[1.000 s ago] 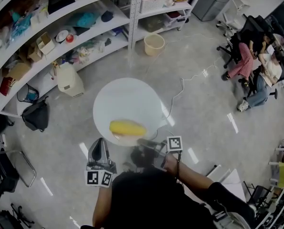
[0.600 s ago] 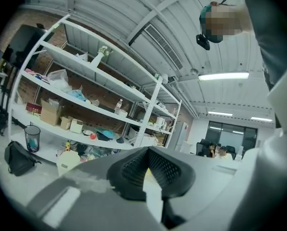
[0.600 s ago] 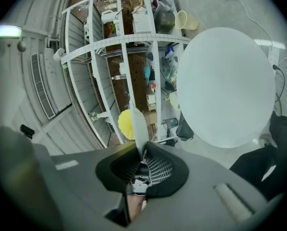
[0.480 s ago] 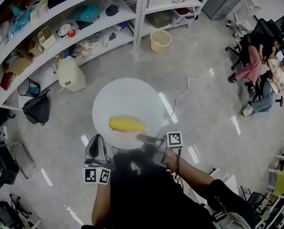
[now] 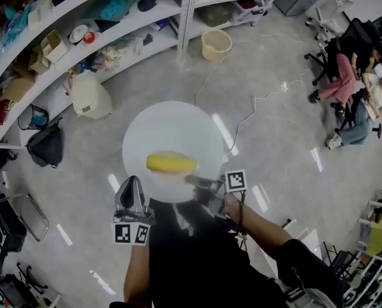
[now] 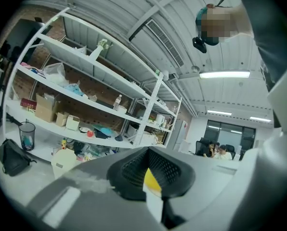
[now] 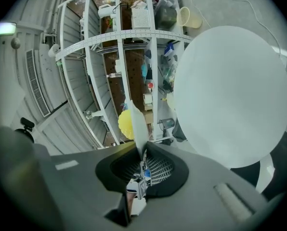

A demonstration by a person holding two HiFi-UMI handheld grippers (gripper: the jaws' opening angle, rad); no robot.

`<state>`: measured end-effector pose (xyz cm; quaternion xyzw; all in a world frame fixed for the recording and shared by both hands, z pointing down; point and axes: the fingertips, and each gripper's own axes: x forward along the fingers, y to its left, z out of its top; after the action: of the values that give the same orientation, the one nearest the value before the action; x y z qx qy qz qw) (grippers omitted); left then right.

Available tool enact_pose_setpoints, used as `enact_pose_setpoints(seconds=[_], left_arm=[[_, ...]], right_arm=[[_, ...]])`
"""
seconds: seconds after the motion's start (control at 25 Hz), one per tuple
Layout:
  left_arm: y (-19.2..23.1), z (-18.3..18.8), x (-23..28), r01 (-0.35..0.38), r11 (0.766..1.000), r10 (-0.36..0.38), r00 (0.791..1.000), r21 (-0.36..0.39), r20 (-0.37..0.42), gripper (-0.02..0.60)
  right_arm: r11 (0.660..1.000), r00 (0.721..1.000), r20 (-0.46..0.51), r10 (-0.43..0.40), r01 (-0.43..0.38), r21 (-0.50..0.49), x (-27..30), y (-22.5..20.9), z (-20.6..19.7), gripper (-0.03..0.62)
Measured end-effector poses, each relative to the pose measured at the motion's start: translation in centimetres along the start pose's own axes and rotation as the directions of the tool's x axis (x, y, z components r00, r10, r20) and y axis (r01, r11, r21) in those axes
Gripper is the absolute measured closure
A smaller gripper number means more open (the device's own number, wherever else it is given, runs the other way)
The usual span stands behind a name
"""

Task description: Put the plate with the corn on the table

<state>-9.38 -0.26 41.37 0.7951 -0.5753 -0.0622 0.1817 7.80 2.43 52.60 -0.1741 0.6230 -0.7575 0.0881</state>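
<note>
Yellow corn (image 5: 171, 164), plate (image 7: 138, 125) faint against table (image 5: 172, 124), right tongs (image 7: 143, 155) on rim

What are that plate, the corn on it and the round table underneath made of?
Plate: matte white and very thin, showing edge-on as a slim sheet; probably plastic or paper.
Corn: evenly bright yellow; real or a plastic replica, I cannot tell.
Table: smooth, uniform white top, likely laminate or painted.

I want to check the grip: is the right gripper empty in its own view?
No, the right gripper is shut on the rim of the plate, with the corn behind it.
</note>
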Motion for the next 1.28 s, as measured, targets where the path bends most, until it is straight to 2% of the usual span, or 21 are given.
enact_pose_setpoints(seconds=[0.32, 0.64, 1.28], left_arm=[[3.3, -1.1, 2.9, 0.010, 1.000, -0.010, 0.999, -0.015, -0.034, 0.578], [6.3, -2.7, 5.3, 0.003, 1.000, -0.005, 0.998, -0.028, -0.057, 0.578], [8.5, -9.2, 8.1, 0.029, 0.998, -0.037, 0.989, -0.058, -0.143, 0.578]], right_arm=[[1.000, 1.000, -0.004, -0.013, 0.012, -0.014, 1.9, -1.9, 1.9, 0.553], [1.000, 0.999, -0.035, 0.011, -0.011, -0.013, 3.8, -3.4, 3.4, 0.551], [1.000, 0.996, -0.086, 0.014, -0.014, 0.011, 5.6, -9.4, 4.8, 0.551]])
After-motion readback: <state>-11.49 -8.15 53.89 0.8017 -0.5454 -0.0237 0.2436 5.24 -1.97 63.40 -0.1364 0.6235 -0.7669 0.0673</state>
